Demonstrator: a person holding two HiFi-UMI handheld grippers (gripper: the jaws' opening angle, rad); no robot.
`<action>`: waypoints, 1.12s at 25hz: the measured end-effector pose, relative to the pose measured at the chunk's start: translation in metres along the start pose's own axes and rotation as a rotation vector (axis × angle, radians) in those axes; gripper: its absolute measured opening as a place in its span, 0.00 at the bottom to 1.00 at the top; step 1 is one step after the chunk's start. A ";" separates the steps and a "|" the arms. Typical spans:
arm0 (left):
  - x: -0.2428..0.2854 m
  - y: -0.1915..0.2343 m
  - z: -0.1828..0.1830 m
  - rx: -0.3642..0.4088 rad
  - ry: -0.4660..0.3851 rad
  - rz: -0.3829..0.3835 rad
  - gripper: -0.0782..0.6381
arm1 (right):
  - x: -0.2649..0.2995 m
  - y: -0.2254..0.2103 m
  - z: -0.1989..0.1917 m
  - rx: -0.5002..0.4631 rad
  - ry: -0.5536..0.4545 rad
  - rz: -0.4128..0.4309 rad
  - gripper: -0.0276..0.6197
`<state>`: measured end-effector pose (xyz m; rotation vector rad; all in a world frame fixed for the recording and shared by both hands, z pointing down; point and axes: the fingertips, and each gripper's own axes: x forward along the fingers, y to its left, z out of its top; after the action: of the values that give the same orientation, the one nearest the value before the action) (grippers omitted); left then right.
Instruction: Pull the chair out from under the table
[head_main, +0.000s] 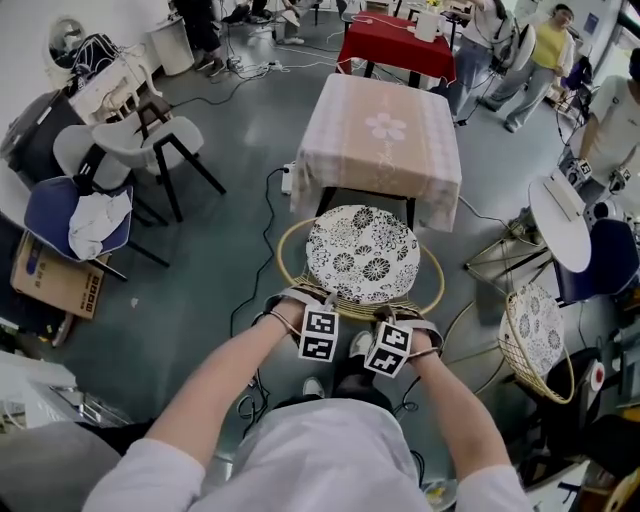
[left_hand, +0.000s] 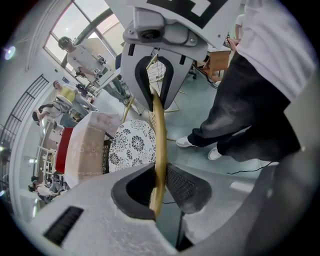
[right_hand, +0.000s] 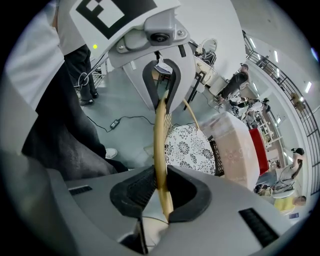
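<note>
The wicker chair has a round black-and-white floral cushion (head_main: 362, 253) and a rattan hoop rim (head_main: 283, 262). It stands just in front of the small table with the pale pink cloth (head_main: 380, 130), the cushion's far edge at the table's near side. My left gripper (head_main: 300, 298) and right gripper (head_main: 405, 316) both clamp the hoop's near part, side by side. In the left gripper view the rattan rim (left_hand: 158, 145) runs between the pads of the left gripper (left_hand: 159, 191). The right gripper (right_hand: 162, 192) pinches the rim (right_hand: 161, 135) likewise.
Grey chairs (head_main: 150, 140), a blue chair (head_main: 75, 215) and a cardboard box (head_main: 55, 278) stand at the left. A second wicker chair (head_main: 535, 335) and a round white table (head_main: 560, 220) are at the right. Cables (head_main: 265, 215) cross the floor. People (head_main: 545, 50) stand far back by a red table (head_main: 395, 40).
</note>
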<state>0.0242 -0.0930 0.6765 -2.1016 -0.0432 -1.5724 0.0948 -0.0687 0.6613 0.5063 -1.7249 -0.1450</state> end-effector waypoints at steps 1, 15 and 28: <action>-0.001 -0.003 0.002 -0.002 -0.005 -0.002 0.20 | -0.001 0.002 -0.002 0.005 0.009 -0.003 0.12; -0.013 -0.042 0.011 0.014 -0.012 -0.032 0.20 | -0.015 0.039 -0.001 0.002 0.010 0.000 0.12; -0.025 -0.074 0.011 -0.058 0.023 -0.047 0.20 | -0.026 0.072 0.007 -0.009 0.016 0.008 0.12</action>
<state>0.0017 -0.0169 0.6794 -2.1406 -0.0398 -1.6431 0.0738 0.0055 0.6625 0.4925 -1.7098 -0.1426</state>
